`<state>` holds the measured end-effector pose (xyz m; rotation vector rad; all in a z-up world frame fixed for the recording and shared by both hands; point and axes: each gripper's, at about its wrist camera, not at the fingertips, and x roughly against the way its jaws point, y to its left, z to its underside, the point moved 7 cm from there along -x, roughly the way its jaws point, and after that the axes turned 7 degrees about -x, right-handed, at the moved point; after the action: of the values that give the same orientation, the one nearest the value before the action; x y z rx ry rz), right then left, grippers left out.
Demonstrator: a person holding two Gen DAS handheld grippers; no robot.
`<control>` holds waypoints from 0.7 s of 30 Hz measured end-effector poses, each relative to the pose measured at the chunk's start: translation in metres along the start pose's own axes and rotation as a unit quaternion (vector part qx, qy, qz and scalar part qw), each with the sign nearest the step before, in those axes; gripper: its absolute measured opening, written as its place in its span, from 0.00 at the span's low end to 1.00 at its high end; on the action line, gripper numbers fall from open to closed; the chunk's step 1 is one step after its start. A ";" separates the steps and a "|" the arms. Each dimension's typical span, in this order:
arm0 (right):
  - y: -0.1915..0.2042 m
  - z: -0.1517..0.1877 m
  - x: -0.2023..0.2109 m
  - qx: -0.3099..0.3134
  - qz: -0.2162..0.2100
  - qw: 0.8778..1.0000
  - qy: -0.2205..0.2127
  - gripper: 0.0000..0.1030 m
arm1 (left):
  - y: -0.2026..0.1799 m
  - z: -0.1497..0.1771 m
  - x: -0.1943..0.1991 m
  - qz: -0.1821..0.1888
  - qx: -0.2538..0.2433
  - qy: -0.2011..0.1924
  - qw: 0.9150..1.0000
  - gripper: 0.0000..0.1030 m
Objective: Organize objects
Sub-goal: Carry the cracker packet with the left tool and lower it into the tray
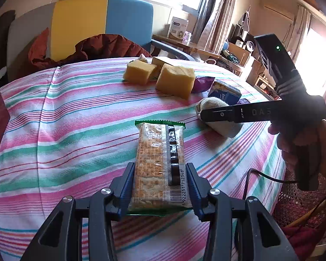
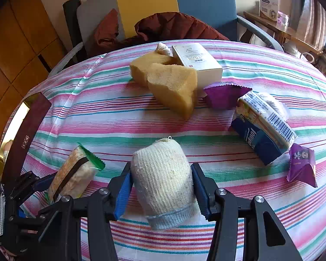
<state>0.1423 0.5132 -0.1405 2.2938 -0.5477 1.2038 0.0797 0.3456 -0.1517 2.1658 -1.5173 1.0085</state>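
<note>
Cracker pack [image 1: 160,165] clamped; sponges [image 1: 175,80], tissue pack [image 2: 263,126] beyond; mitt [image 2: 163,182] beside.

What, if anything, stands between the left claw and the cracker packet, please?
Nothing visible does: the cracker packet already sits between the left claw's blue pads, which press its two long sides, with only the striped tablecloth beneath.

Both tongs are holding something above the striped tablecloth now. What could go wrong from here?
1. The left tongs grip the clear green-edged cracker packet only near its barcode end, so the free end may sag, or the crackers may crack under pressure.
2. The soft cream knitted mitt in the right tongs could slip out, since it compresses easily.
3. The two tongs are close together; they might collide.
</note>
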 end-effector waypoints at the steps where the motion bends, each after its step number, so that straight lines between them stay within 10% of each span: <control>1: 0.000 -0.001 -0.001 -0.001 -0.001 1.000 -0.001 0.51 | 0.002 0.003 0.004 0.002 0.006 -0.001 1.000 0.45; 21: 0.012 0.002 -0.003 0.019 0.003 1.000 -0.014 0.51 | 0.084 0.009 0.116 -0.027 0.141 -0.099 0.985 0.45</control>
<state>0.1349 0.5026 -0.1413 2.3464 -0.5462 1.1957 0.0288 0.2270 -0.0891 2.5564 -1.4631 1.0731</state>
